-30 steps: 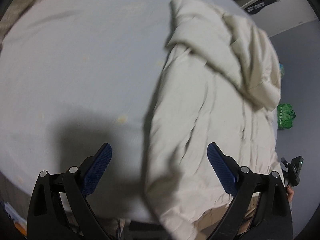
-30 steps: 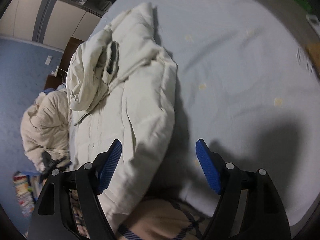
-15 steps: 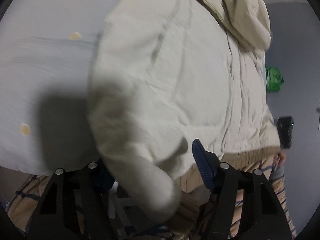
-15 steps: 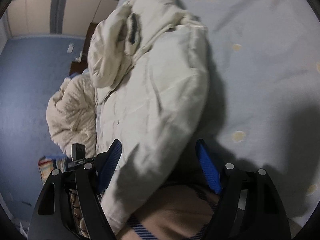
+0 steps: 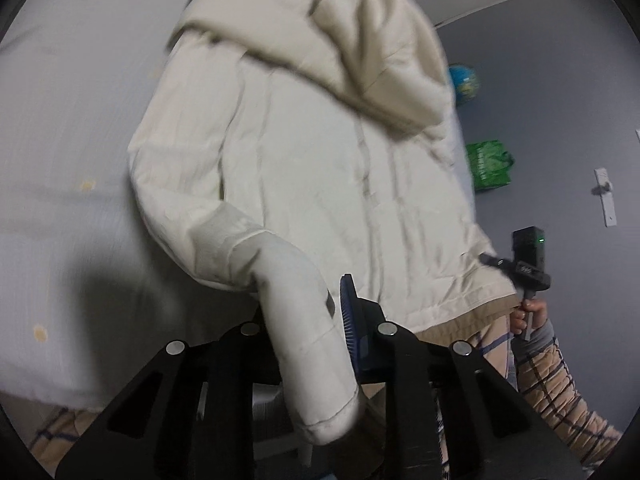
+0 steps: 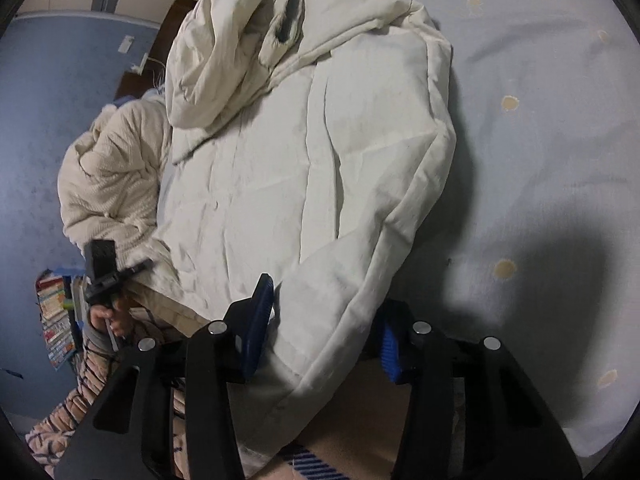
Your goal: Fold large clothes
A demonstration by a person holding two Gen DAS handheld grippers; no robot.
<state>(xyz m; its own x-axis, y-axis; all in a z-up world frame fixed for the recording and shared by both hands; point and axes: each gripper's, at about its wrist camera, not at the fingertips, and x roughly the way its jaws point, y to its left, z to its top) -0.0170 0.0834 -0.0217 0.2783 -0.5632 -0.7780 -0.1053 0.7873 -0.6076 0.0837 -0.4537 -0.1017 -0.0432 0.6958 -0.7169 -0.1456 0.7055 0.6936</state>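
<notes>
The cream coat [image 5: 320, 168] lies on the bed [image 5: 72, 120], stretching away ahead of both claws. The left claw [image 5: 308, 312] has just been closing and squeezes a sleeve [image 5: 308, 344]; its left pad is hidden behind the cloth. The right claw [image 6: 324, 320] has been closing around the other sleeve [image 6: 344, 320], which covers most of its right pad.
</notes>
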